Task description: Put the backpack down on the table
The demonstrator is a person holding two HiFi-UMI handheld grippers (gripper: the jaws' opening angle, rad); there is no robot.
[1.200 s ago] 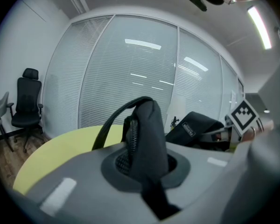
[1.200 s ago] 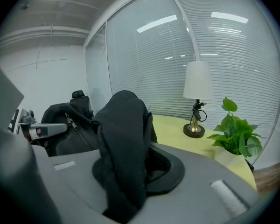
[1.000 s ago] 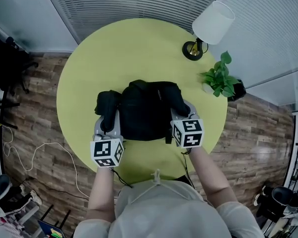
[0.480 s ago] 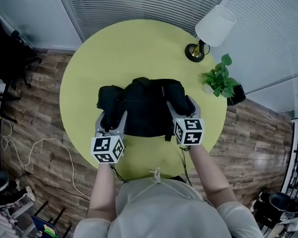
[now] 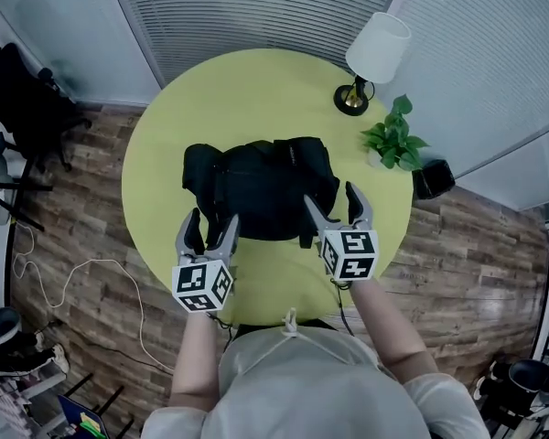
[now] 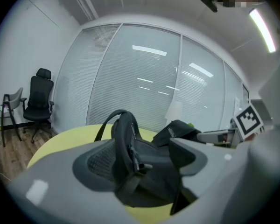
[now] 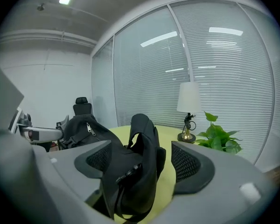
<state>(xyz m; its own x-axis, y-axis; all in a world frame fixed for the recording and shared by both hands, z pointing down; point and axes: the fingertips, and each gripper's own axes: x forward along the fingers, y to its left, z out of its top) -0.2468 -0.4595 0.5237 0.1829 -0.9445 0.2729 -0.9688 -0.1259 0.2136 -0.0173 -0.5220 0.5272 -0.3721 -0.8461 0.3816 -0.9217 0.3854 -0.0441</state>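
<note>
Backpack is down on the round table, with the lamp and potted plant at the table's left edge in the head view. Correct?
Wrong side. The backpack is down on the round table, but the lamp and potted plant stand at its right edge, as the head view shows.

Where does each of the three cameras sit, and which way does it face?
Head view: on the person's head, facing steeply down at the backpack on the table; forearms, left gripper and right gripper show.
Left gripper view: on the left gripper, facing along its opening jaws, backpack strap loose between them, toward the blinds.
Right gripper view: on the right gripper, along its opening jaws, backpack loose between them, toward the lamp and plant.
Shared: head and right gripper views both show the lamp.
</note>
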